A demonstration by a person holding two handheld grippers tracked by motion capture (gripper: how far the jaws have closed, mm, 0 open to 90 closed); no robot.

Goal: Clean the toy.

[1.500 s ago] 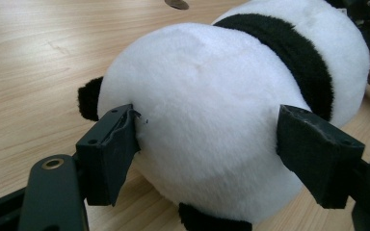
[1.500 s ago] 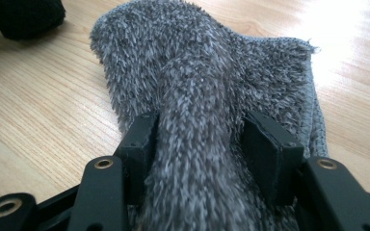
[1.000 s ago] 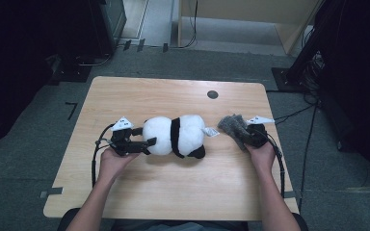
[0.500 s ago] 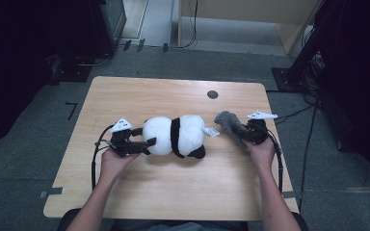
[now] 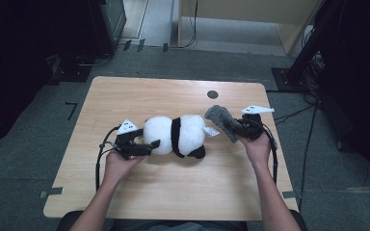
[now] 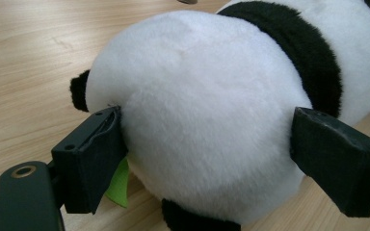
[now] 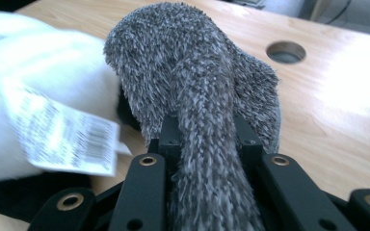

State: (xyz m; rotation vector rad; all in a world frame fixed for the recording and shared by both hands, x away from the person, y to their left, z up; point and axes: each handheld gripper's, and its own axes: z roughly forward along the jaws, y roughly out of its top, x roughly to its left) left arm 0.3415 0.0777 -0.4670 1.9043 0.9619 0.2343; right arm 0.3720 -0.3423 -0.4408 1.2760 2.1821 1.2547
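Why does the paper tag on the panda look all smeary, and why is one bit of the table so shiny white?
In the right gripper view, the white barcode tag and the white-and-black plush panda look blurred beside the sharp fuzzy grey cloth, and glare whitens the light wooden table. In the high view, the surrounding room is dark.

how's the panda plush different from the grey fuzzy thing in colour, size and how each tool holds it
The panda plush is white with black bands; the grey fuzzy thing is grey all over. The panda plush is far bigger. The left tool straddles the panda plush with wide jaws, while the right tool is clamped shut on the grey fuzzy thing. Both look soft.
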